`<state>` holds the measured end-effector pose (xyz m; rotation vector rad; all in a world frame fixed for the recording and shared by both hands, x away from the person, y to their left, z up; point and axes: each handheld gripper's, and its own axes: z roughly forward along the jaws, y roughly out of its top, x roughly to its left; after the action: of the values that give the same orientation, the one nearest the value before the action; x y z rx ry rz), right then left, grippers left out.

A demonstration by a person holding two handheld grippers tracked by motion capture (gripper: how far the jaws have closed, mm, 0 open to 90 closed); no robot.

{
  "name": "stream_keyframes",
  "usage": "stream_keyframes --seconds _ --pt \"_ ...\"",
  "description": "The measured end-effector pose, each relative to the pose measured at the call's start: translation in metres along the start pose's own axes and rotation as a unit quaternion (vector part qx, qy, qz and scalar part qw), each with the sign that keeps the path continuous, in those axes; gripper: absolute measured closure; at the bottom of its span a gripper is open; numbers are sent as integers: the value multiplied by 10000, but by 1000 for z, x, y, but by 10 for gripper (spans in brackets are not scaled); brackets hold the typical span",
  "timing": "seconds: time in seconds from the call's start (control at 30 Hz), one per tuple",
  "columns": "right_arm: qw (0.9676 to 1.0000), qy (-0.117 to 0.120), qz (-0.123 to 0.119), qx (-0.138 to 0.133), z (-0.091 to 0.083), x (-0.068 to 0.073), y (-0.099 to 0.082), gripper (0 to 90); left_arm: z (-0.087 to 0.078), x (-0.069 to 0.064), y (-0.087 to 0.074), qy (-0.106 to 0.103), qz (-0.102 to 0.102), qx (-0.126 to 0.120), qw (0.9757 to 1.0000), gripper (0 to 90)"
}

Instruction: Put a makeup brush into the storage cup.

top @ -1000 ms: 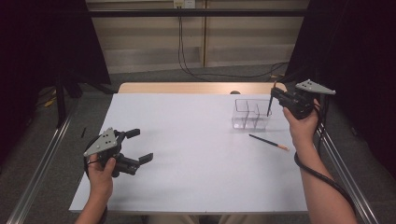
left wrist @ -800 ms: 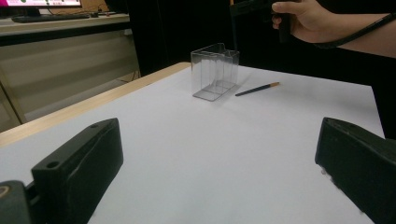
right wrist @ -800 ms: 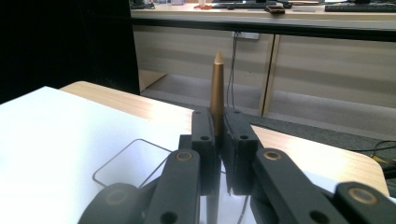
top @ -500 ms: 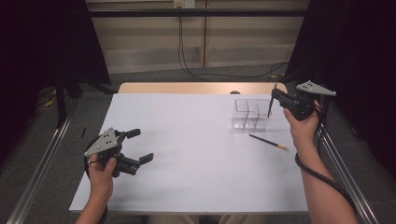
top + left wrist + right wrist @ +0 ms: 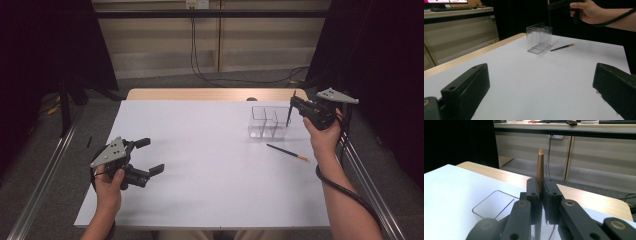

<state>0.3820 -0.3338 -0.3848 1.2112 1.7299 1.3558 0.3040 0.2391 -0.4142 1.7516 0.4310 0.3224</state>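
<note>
My right gripper is shut on a thin dark pencil and holds it upright over the right part of a clear two-compartment box. In the right gripper view the pencil's brown pointed end rises between the closed jaws, with the box rim below. A second pencil with an orange end lies flat on the white table sheet, in front of the box. My left gripper stands open and holds nothing at the front left; its view shows the box and the lying pencil far off.
The white sheet covers the table, and a strip of wooden tabletop shows at the far edge. Metal rails run along both sides of the table. A cable trails from the right gripper along the forearm.
</note>
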Motion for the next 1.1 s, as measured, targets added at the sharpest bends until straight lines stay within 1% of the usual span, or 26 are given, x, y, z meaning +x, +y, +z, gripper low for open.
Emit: stream_keyframes --seconds 0.3,0.37,0.4,0.43,0.47,0.53,0.57,0.6,0.63,0.7,0.77,0.83,1.1 --pt "10000 23 16 8 -1 0 -3 834 0 0 0 4 16 -18 10000 9" --pt "10000 66 29 25 -1 0 -2 811 0 0 0 6 1 6 10000 10" --pt "10000 18 -25 26 -1 1 -1 719 0 0 0 5 2 6 10000 10" --pt "10000 -24 -18 40 -1 2 -1 603 0 0 0 2 0 10 10000 10" --pt "10000 -33 18 55 0 3 0 517 0 0 0 8 7 13 10000 9" --pt "10000 -44 44 58 0 4 0 442 0 0 0 6 17 5 10000 9" --pt "10000 -35 60 70 1 6 0 366 0 0 0 17 20 10 10000 9" --pt "9999 -29 96 85 1 6 0 324 0 0 0 11 16 1 10000 10" --pt "9999 5 151 79 2 7 0 303 0 0 0 13 16 5 10000 10" --pt "9999 19 110 67 2 10 1 242 0 -1 0 20 29 20 10000 10" --pt "9999 28 67 116 3 13 2 199 0 -1 1 9 28 14 10000 10" --pt "9999 74 7 110 3 14 3 181 0 -1 1 9 25 4 10000 10" --pt "9997 241 86 57 1 18 3 107 0 -1 1 17 30 7 10000 10"
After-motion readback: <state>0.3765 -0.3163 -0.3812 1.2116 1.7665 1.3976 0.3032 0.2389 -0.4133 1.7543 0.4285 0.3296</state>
